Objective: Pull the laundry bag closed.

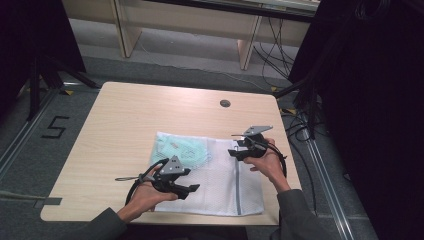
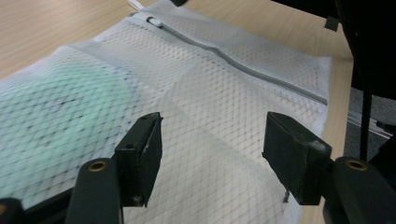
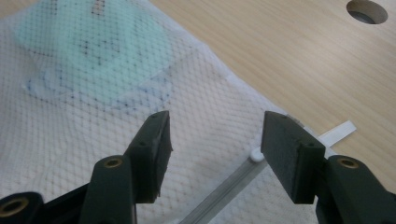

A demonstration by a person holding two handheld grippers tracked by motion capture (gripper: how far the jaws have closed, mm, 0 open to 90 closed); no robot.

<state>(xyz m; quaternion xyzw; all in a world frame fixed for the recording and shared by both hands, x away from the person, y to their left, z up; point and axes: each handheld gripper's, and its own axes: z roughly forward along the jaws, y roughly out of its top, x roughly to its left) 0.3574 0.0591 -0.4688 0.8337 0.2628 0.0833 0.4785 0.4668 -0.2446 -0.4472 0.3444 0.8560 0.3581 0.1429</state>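
A white mesh laundry bag [image 1: 215,175] lies flat on the near right part of the wooden table [image 1: 125,125], with a pale green garment [image 1: 182,150] inside its far left corner. The bag's zipper [image 1: 238,182] runs near to far along its right side; its white pull [image 3: 255,154] seems to sit at the far end, though blurred. The left gripper [image 1: 192,189] hovers over the bag's near left area, jaws spread apart. The right gripper [image 1: 234,151] hangs over the far right corner by the pull, jaws likewise spread, holding nothing. A round cable hole [image 1: 225,103] sits farther back.

White mesh cloth bag [image 1: 220,180], matt wood-look table [image 1: 130,115]
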